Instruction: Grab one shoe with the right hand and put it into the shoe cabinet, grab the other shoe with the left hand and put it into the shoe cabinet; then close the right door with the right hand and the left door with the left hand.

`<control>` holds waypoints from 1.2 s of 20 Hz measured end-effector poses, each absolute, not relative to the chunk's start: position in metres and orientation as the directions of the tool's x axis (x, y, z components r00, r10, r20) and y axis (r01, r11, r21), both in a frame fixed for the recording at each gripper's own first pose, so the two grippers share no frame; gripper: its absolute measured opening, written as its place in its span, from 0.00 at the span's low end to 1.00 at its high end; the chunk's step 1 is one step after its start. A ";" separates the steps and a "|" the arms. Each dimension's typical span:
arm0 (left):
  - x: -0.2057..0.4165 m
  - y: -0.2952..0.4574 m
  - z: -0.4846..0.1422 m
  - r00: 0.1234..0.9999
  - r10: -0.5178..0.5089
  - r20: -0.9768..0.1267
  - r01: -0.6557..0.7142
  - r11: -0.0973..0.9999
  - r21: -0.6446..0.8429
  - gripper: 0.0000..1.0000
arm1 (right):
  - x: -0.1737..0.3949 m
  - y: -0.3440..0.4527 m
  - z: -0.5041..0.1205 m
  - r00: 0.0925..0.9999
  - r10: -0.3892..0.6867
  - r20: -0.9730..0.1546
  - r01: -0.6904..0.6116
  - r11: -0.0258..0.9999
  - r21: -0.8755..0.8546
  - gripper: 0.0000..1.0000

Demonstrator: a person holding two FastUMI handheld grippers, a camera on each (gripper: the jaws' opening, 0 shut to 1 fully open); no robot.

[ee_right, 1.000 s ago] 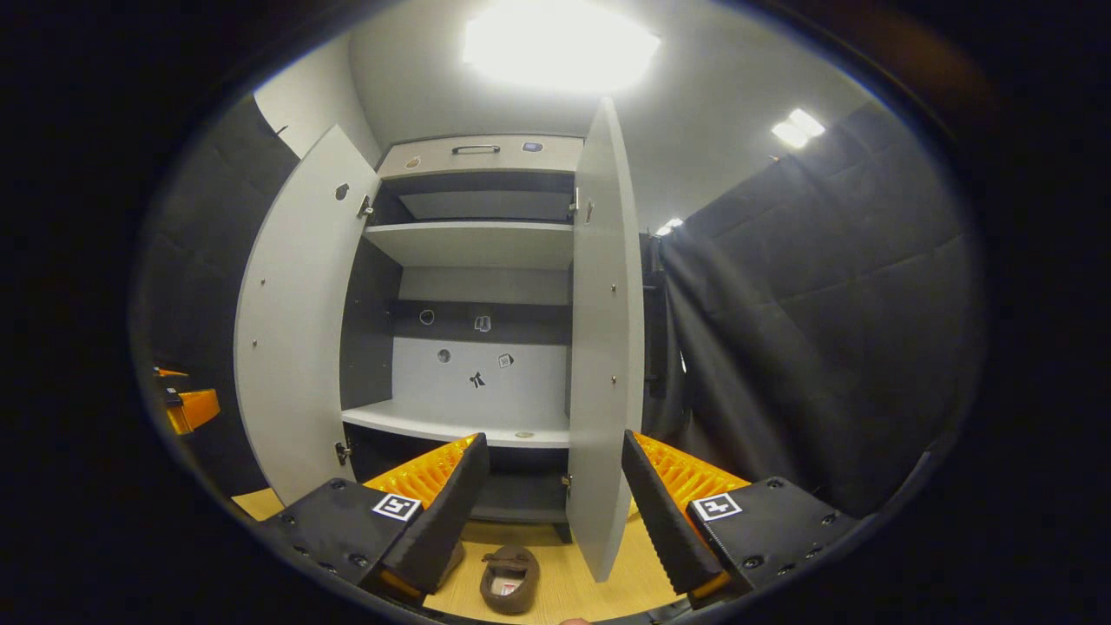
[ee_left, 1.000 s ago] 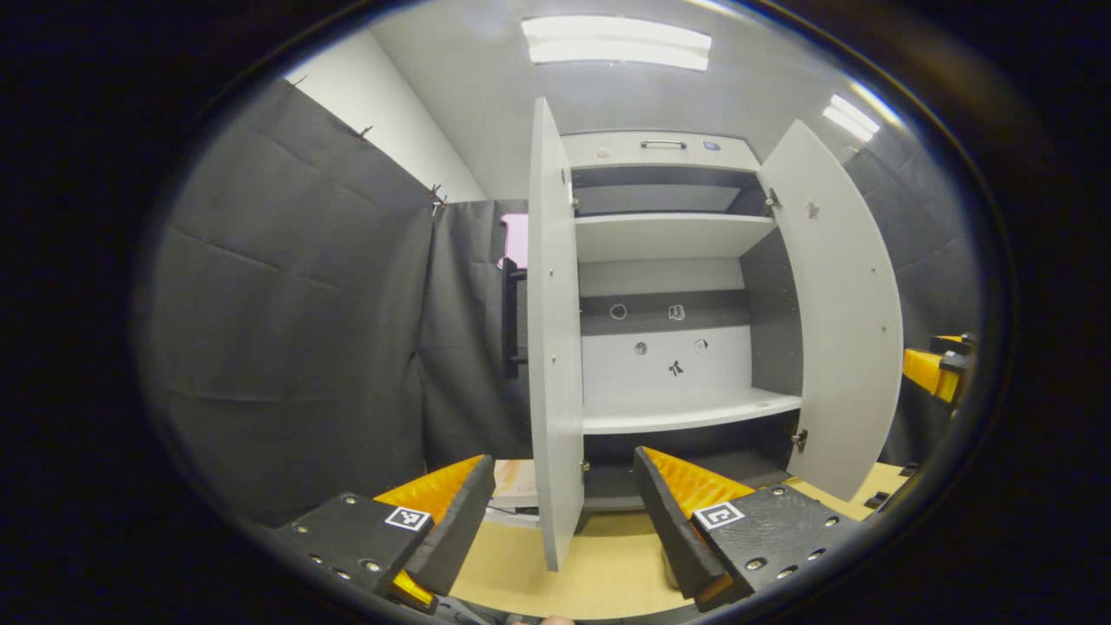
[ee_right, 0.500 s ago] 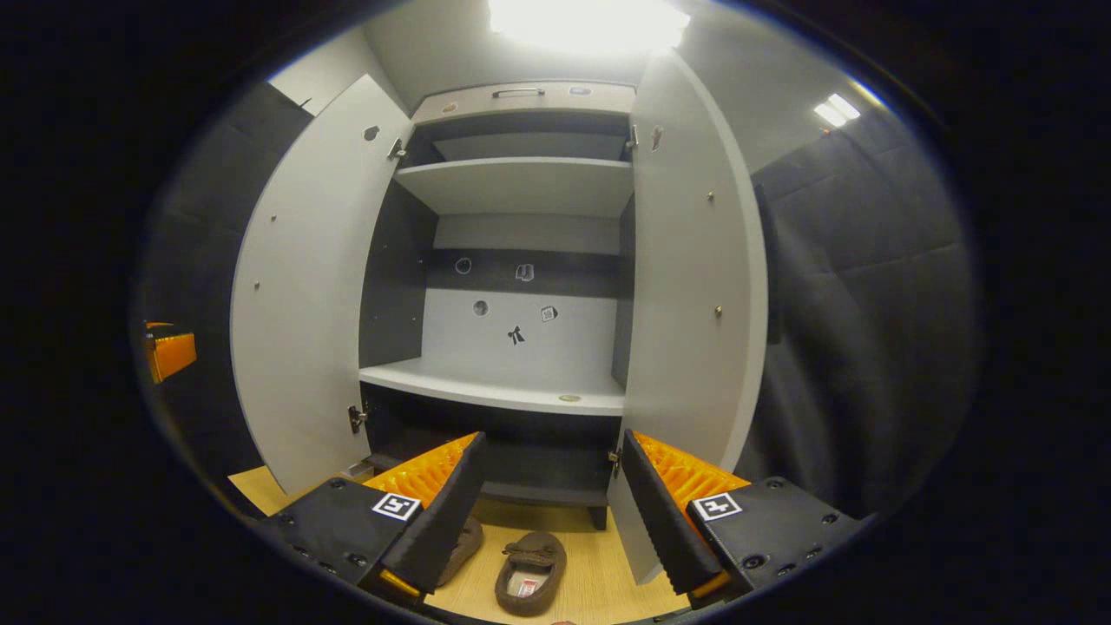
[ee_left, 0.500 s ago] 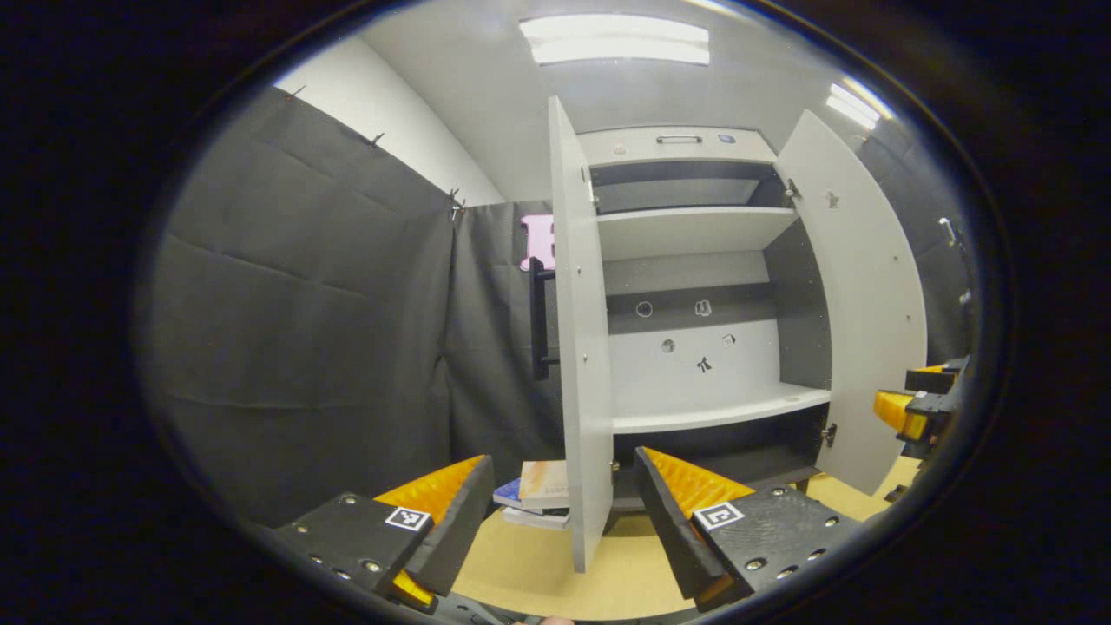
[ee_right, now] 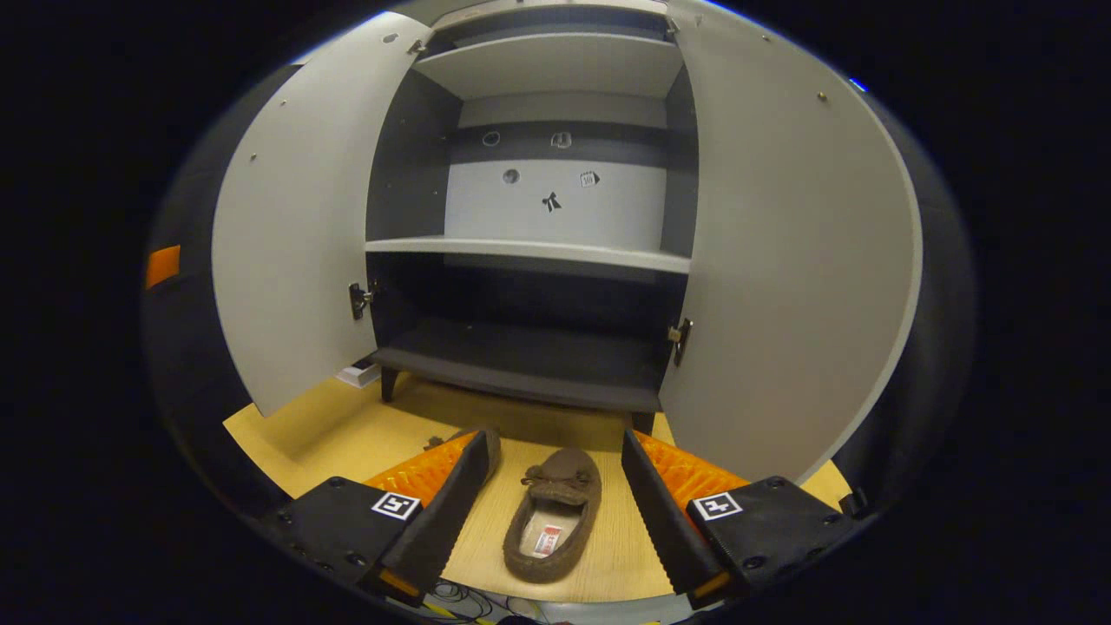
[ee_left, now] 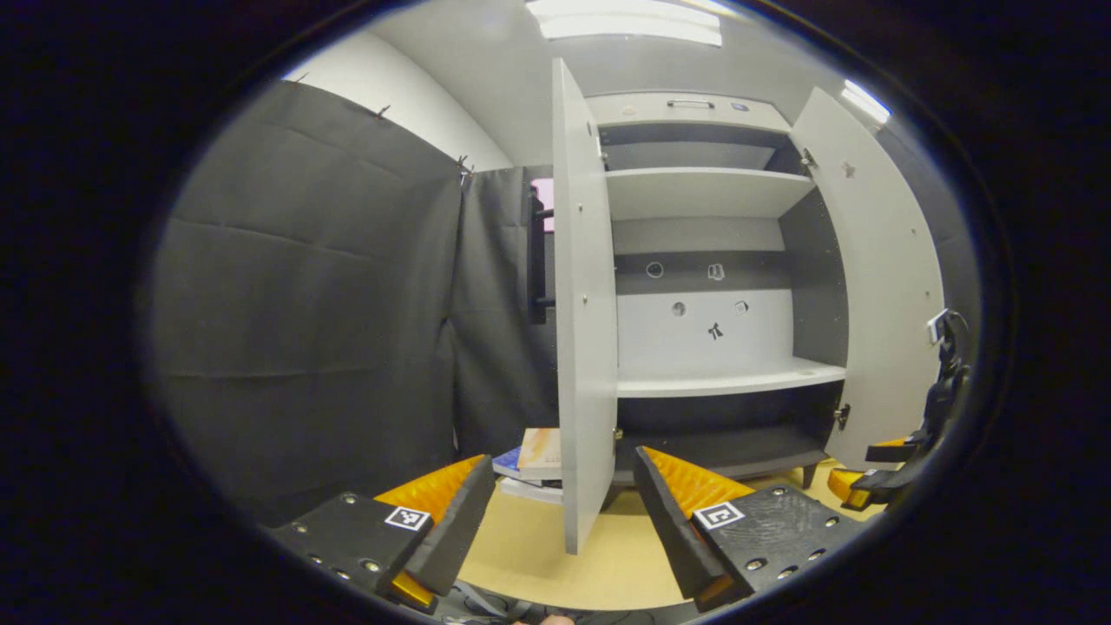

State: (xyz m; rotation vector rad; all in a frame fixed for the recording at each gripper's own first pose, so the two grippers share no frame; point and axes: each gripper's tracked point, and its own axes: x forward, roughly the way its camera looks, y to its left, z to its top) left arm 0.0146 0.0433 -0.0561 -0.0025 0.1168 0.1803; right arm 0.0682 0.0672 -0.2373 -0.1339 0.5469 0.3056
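Right gripper point(ee_right: 548, 508): fingers spread wide, nothing between the pads; tilted down toward the floor in front of the cabinet.
Shoe point(ee_right: 555, 525): brown slipper lying flat on the floor point(ee_right: 347, 434), in the gap between the right gripper's fingers but touching neither; toe points toward the cabinet.
Second shoe point(ee_right: 489, 441): only its tip is seen, just behind the right gripper's left finger point(ee_right: 434, 508).
Cabinet point(ee_right: 529, 347): straight ahead of the right gripper, both doors swung open, shelves bare.
Right door point(ee_right: 781, 260): open, ahead and to the right of the right gripper.
Left door point(ee_left: 580, 330): open, seen edge-on, directly ahead of the left gripper between its fingers.
Left gripper point(ee_left: 555, 512): fingers spread, holding nothing; held level, above the floor, facing the door's edge.
Books point(ee_left: 534, 456): small stack on the floor ahead of the left gripper, behind the left door.
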 end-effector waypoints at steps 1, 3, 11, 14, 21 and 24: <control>0.014 0.043 -0.060 0.975 0.181 -0.127 -0.181 0.983 0.014 0.99 | 0.067 0.068 -0.251 0.787 0.253 -0.563 -0.327 0.944 -0.032 0.98; 0.013 0.044 -0.065 0.972 0.187 -0.143 -0.185 0.982 0.024 0.99 | 0.067 0.071 -0.274 0.744 0.257 -0.617 -0.338 0.941 -0.017 0.98; 0.012 0.054 -0.064 0.964 0.221 -0.147 -0.215 0.975 0.056 0.99 | 0.052 0.082 -0.350 0.564 0.243 -0.789 -0.345 0.938 0.042 0.95; 0.009 0.058 -0.064 0.961 0.234 -0.148 -0.227 0.972 0.066 0.99 | 0.044 0.088 -0.372 0.500 0.242 -0.831 -0.334 0.940 0.072 0.77; 0.002 0.070 -0.064 0.956 0.252 -0.152 -0.243 0.967 0.073 0.94 | 0.057 0.092 -0.397 0.442 0.176 -0.879 -0.367 0.930 0.001 0.68; 0.000 0.072 -0.062 0.956 0.253 -0.147 -0.245 0.967 0.071 0.94 | 0.060 0.091 -0.406 0.437 0.165 -0.884 -0.390 0.921 -0.021 0.24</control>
